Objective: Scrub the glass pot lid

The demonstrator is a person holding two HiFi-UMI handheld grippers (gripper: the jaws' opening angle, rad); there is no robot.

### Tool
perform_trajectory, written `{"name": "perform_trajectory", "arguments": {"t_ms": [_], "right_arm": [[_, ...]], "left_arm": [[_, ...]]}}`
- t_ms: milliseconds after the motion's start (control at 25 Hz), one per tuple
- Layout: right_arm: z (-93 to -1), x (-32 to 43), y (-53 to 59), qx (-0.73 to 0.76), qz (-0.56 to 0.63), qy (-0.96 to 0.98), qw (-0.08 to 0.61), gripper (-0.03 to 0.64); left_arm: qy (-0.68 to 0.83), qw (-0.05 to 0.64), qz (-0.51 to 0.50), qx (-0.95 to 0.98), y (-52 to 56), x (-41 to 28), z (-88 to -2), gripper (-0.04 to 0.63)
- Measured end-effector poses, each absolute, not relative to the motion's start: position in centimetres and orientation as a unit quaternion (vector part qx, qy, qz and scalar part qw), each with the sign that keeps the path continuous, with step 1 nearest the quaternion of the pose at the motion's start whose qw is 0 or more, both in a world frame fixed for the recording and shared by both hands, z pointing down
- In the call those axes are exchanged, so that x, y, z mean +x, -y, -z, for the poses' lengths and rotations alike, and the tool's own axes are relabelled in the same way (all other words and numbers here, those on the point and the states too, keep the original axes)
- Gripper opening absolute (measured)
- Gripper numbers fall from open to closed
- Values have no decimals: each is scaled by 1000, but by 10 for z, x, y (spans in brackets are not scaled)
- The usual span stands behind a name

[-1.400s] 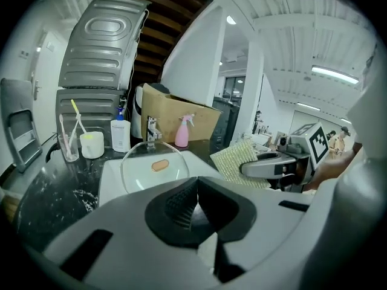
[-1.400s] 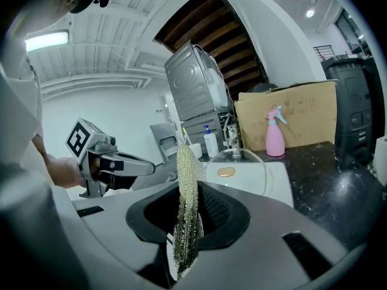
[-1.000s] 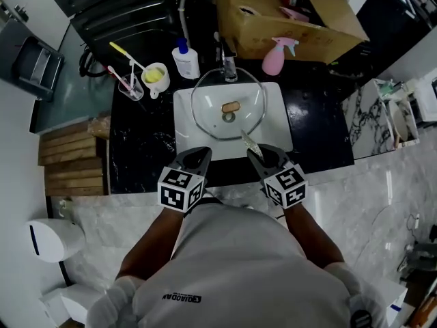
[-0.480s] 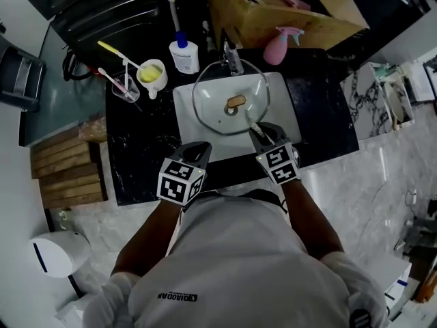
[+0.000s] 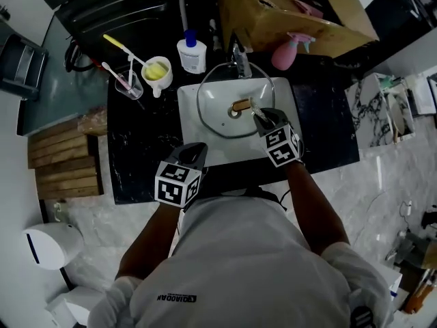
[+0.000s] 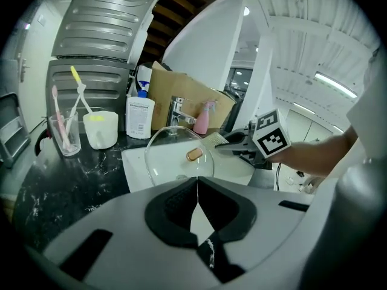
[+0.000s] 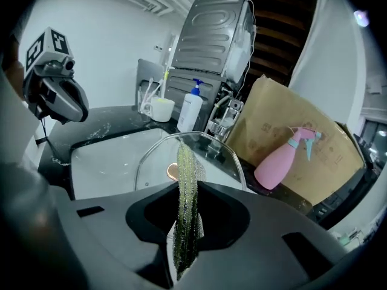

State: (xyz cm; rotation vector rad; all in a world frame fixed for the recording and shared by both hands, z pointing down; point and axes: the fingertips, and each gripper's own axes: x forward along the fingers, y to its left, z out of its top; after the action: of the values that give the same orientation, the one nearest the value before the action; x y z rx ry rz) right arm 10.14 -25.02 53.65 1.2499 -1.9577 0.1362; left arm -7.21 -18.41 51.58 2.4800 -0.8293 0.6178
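Observation:
The glass pot lid [image 5: 225, 111] lies tilted in the white sink [image 5: 205, 149], its brown knob [image 5: 240, 104] near the middle. My right gripper [image 5: 261, 117] reaches over the lid's right side, shut on a green scrub pad [image 5: 255, 107] whose tip sits beside the knob. In the right gripper view the scrub pad [image 7: 184, 186] stands on edge between the jaws of the right gripper [image 7: 184, 189], with the lid [image 7: 199, 147] just beyond. My left gripper [image 5: 192, 156] hangs at the sink's front edge. In its own view the left gripper [image 6: 197, 183] is shut on nothing, short of the lid [image 6: 175, 162].
A faucet [image 5: 240, 61] stands behind the sink. On the black counter are a soap bottle [image 5: 192, 53], a pink spray bottle [image 5: 287, 53], a yellow mug [image 5: 158, 70] and a glass with toothbrushes [image 5: 128, 86]. A cardboard box [image 5: 300, 19] sits at the back right.
My right gripper has moved forward with the scrub pad, from the sink's front edge to over the lid beside the knob. The left gripper has stayed at the front edge.

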Motion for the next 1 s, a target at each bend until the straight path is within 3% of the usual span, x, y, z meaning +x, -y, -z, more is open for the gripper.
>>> {"name": "perform_trajectory", "arguments": {"t_ms": [400, 1000], "right_arm": [[-559, 89, 265, 442, -19, 786, 432, 86], [-573, 54, 259, 397, -16, 813, 426, 105]], "left_arm": [[342, 241, -212, 883, 187, -60, -517, 15], [351, 244, -218, 877, 185, -53, -519, 15]]}}
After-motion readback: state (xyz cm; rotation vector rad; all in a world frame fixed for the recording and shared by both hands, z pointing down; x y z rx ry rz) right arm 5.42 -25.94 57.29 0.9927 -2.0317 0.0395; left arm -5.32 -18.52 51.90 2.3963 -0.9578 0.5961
